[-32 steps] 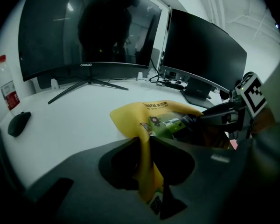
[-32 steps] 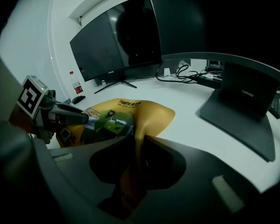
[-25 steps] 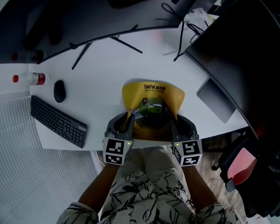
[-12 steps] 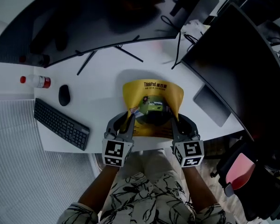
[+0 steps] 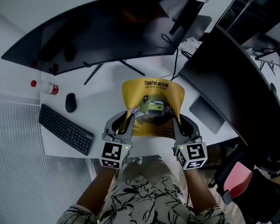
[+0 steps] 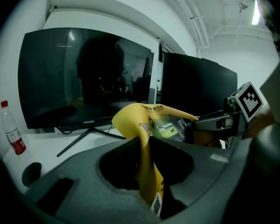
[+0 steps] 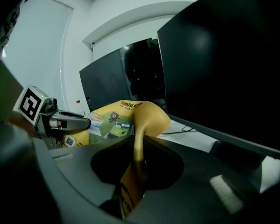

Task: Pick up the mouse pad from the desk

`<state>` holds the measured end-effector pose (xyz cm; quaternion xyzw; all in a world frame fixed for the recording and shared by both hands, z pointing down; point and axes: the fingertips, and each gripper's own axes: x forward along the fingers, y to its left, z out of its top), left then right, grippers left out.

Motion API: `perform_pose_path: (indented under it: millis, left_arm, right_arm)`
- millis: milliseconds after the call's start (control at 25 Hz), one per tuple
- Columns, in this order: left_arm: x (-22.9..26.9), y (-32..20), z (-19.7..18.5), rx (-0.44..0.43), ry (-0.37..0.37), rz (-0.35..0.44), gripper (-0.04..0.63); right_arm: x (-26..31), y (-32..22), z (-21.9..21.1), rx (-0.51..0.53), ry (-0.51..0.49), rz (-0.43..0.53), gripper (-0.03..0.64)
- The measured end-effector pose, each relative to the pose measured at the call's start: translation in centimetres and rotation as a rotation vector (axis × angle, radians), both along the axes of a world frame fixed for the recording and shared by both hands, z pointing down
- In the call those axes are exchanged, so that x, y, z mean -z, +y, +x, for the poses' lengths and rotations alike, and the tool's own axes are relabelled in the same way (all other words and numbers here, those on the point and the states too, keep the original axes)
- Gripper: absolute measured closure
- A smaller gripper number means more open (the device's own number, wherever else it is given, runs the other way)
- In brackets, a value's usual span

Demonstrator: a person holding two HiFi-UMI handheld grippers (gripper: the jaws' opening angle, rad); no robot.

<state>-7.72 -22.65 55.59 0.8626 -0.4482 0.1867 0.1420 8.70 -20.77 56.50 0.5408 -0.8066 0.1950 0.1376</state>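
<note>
The yellow mouse pad (image 5: 151, 107) with a printed picture hangs in the air above the white desk (image 5: 98, 97), sagging between both grippers. My left gripper (image 5: 129, 120) is shut on its near left corner, and my right gripper (image 5: 175, 120) is shut on its near right corner. In the left gripper view the yellow mouse pad (image 6: 147, 143) runs pinched between the jaws, with the right gripper's marker cube beyond it. In the right gripper view the mouse pad (image 7: 140, 125) curls up out of the jaws, its far edge bent upward.
A wide dark monitor (image 5: 112, 31) stands at the back of the desk and a second monitor (image 5: 233, 83) at the right. A black keyboard (image 5: 65, 129), a black mouse (image 5: 71, 102) and a red-capped bottle (image 5: 45, 87) lie at the left. Cables (image 5: 175, 45) trail near the monitors.
Both grippers have risen together with the mouse pad held between them, and it now hangs higher above the desk. The head view has shifted to show more of the monitors.
</note>
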Motion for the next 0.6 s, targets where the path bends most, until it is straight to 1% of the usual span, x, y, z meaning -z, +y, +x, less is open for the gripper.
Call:
perform_pose_path:
  millis: [320,600]
  left_arm:
    - [6.9,-1.2,-0.8,-0.010,0.031,0.143,0.512]
    - [12.9,-1.3,-1.2,-0.011,0.088,0.229,0.511]
  right_arm:
    - [7.3,-1.1,-0.5,0.013,-0.012,0.148,0.549]
    - [13.8,-1.0,-0.7,0.032,-0.009,0.273,0.549]
